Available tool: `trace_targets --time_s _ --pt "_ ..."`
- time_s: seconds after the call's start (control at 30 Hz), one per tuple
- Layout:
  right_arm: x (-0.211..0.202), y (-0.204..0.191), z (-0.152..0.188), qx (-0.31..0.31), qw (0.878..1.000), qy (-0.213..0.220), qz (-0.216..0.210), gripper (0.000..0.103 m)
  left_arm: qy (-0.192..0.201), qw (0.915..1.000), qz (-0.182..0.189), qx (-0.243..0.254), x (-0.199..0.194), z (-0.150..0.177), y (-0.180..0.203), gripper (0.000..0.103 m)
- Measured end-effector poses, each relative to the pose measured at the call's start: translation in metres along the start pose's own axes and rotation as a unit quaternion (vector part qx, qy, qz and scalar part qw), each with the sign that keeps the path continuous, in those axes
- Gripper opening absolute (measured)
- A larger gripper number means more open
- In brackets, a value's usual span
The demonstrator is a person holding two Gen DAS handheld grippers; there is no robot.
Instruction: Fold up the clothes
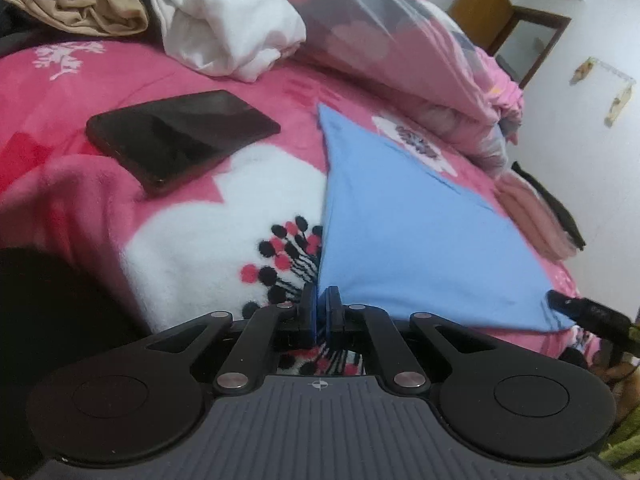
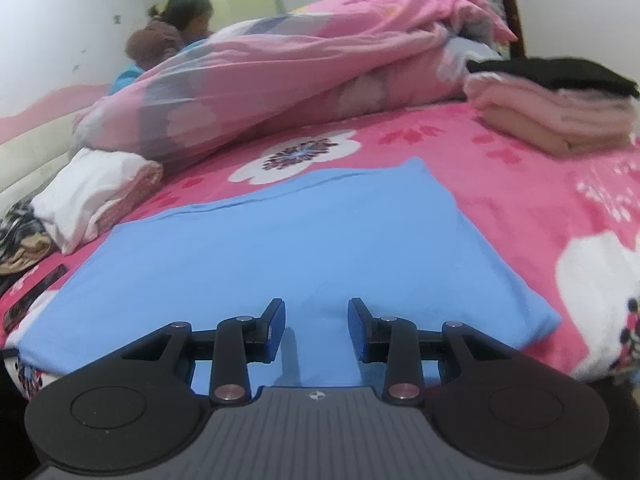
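Note:
A light blue garment (image 1: 408,232) lies folded flat on the pink flowered blanket (image 1: 80,92). My left gripper (image 1: 322,308) is shut on the garment's near left edge, the cloth pinched between its blue pads. In the right wrist view the same blue garment (image 2: 280,248) spreads out ahead. My right gripper (image 2: 316,328) stands open just above its near edge, with only flat cloth showing between the fingers. From the left wrist view, a dark part of the right gripper (image 1: 580,314) shows at the garment's near right corner.
A black phone (image 1: 180,136) lies on the blanket left of the garment. Bunched white cloth (image 1: 228,20), tan and plaid clothes (image 1: 80,4) and a rolled pink quilt (image 2: 280,64) lie behind. A folded pink and black stack (image 2: 556,100) sits far right. A person (image 2: 184,12) sits beyond the bed.

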State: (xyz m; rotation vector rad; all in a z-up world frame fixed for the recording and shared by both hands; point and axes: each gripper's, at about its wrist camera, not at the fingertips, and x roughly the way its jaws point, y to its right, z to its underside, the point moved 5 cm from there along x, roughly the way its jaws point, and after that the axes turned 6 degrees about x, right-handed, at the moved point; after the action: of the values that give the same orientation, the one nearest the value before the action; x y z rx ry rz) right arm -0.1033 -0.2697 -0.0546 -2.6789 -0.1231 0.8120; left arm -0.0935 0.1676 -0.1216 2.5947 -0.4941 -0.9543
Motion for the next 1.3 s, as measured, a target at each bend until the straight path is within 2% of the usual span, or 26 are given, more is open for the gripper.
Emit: trace_targets --time_s 0.07,0.1,0.17,0.23,0.37,0.47,0.6,0.67,0.73,0.83,1.0,1.1,1.17,1.2,1.23,1.3 --pt "-0.006 0.006 -0.005 0.009 1.000 0.009 0.005 0.037 -0.001 1.0000 -0.001 0.001 -0.004 -0.002 0.001 0.010" --pt "-0.010 0.008 -0.007 0.008 1.000 0.016 0.012 0.037 -0.004 1.0000 -0.003 -0.003 -0.006 -0.002 0.000 0.020" --pt "-0.021 0.020 -0.016 0.015 0.999 0.032 0.027 0.037 -0.007 0.9998 -0.009 -0.014 -0.012 -0.003 -0.006 0.026" --pt "-0.035 0.040 -0.026 0.039 0.997 0.049 0.046 0.037 -0.003 0.9992 -0.024 -0.031 -0.014 -0.006 -0.012 0.040" --pt "-0.049 0.085 -0.034 0.109 0.989 0.059 0.079 0.038 0.002 0.9974 -0.038 -0.061 -0.010 -0.014 -0.016 0.042" --pt "-0.049 0.103 -0.032 0.149 0.986 0.050 0.058 0.038 0.012 0.9982 -0.049 -0.031 -0.006 -0.022 -0.002 0.042" --pt "-0.045 0.113 -0.025 0.169 0.984 0.034 0.036 0.037 0.030 0.9987 -0.039 -0.015 -0.002 -0.029 0.016 0.042" --pt "-0.043 0.115 -0.021 0.172 0.985 0.025 0.020 0.029 0.038 0.9983 -0.041 -0.015 -0.002 -0.031 0.020 0.042" --pt "-0.043 0.116 -0.018 0.170 0.985 0.021 0.013 0.005 0.043 0.9981 -0.042 -0.012 -0.001 -0.034 0.023 0.042" --pt "-0.048 0.123 -0.016 0.184 0.982 0.035 0.016 0.004 0.042 0.9977 -0.051 -0.016 -0.001 -0.036 0.020 0.042" --pt "-0.040 0.158 0.000 0.299 0.954 0.025 -0.025 0.004 0.036 0.9964 -0.071 -0.030 -0.001 -0.036 0.008 0.041" --pt "-0.040 0.167 0.003 0.337 0.940 0.020 -0.051 0.005 0.047 0.9941 -0.083 -0.052 -0.010 -0.037 -0.002 0.042" --pt "-0.043 0.168 -0.001 0.341 0.938 0.018 -0.058 0.009 0.057 0.9932 -0.085 -0.055 -0.015 -0.039 -0.003 0.042" --pt "-0.045 0.165 -0.007 0.328 0.943 0.023 -0.056 0.017 0.061 0.9932 -0.085 -0.053 -0.016 -0.040 -0.001 0.041" --pt "-0.047 0.162 -0.013 0.312 0.948 0.029 -0.052 0.030 0.065 0.9932 -0.084 -0.049 -0.018 -0.041 0.000 0.042" --pt "-0.046 0.154 -0.027 0.277 0.959 0.036 -0.044 0.038 0.066 0.9949 -0.070 -0.033 -0.011 -0.041 0.009 0.042"
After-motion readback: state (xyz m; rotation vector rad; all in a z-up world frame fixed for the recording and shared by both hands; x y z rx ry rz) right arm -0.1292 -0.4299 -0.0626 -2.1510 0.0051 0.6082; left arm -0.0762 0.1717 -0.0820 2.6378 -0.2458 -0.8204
